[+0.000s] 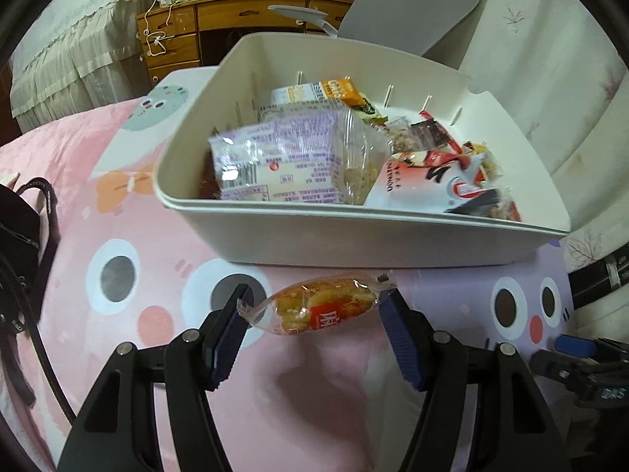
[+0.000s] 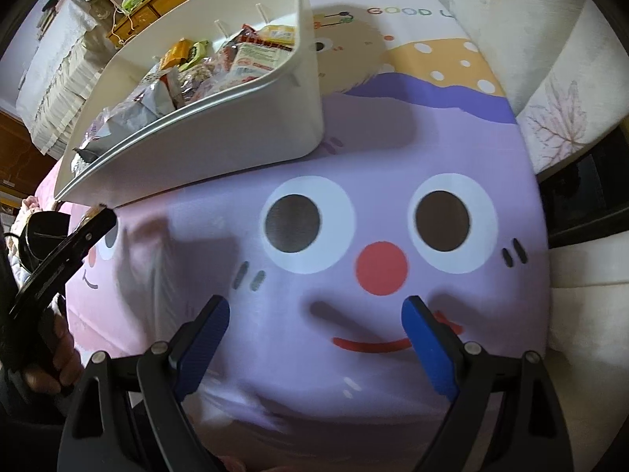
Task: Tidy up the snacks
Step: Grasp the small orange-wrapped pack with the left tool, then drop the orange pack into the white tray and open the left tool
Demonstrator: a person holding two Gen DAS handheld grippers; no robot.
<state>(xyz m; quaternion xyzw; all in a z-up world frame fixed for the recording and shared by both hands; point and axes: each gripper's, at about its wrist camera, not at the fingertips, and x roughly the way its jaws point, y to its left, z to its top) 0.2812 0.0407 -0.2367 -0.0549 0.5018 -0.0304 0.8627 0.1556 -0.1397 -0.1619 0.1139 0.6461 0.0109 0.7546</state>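
- Your left gripper (image 1: pixel 316 306) has a clear-wrapped rice cracker packet (image 1: pixel 322 306) clamped end to end between its blue pads (image 1: pixel 397 334), and the packet hangs clear of the cartoon blanket (image 1: pixel 165 354).
- Just beyond the packet the near wall of the white bin (image 1: pixel 354 236) stands across your path; its rim sits higher in the left wrist view than the packet does.
- Inside the bin you can see a purple-printed clear bag (image 1: pixel 291 157) tilted against the near wall, a white and red pouch (image 1: pixel 424 181) to its right and an orange packet (image 1: pixel 338 92) farther back, with smaller wrappers around them.
- A black bag with straps (image 1: pixel 27 244) lies on the blanket at the left edge, well apart from the bin.
- Behind the bin, only the left wrist view gives you the wooden desk (image 1: pixel 220 15) and a grey chair (image 1: pixel 412 11).
- Your right gripper (image 2: pixel 316 322) has its fingers wide apart with nothing between them, poised over the lilac cartoon face (image 2: pixel 377 244) on the blanket.
- Only the right wrist view shows you the bin's end wall (image 2: pixel 251 118) and the far printed part of the blanket.
- It also shows your left hand (image 2: pixel 51 358) wrapped around the other gripper's handle at the lower left; the packet itself cannot be made out there.
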